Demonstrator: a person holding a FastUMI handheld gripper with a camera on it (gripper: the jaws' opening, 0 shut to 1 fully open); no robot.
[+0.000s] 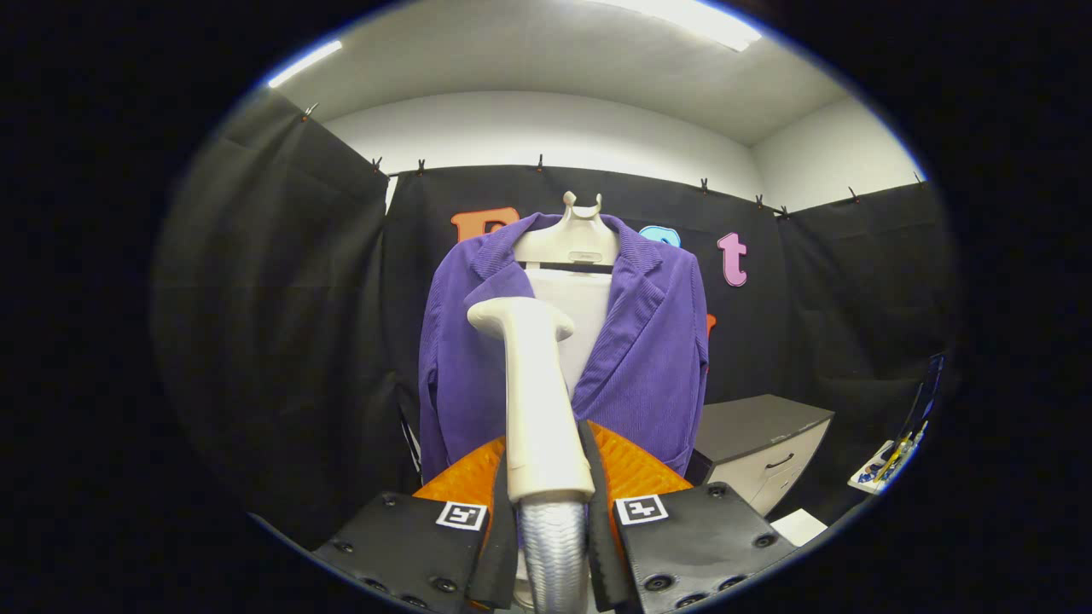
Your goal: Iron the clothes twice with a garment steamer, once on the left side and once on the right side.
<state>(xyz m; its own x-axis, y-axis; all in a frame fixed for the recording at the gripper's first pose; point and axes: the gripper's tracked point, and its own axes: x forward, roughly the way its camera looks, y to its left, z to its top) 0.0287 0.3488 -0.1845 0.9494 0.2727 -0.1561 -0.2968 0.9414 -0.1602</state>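
Gripper view: fingers (503, 520) clamp steamer (533, 401); purple jacket (648, 358) beyond.

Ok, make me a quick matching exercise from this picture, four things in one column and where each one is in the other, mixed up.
Things:
1. garment steamer
2. purple jacket
3. hanger
4. cabinet

Places:
A. under the jacket's collar
B. clamped between the gripper fingers
C. low down, beside the jacket's hem
D. hanging just beyond the steamer head

Pairs: 1-B, 2-D, 3-A, 4-C
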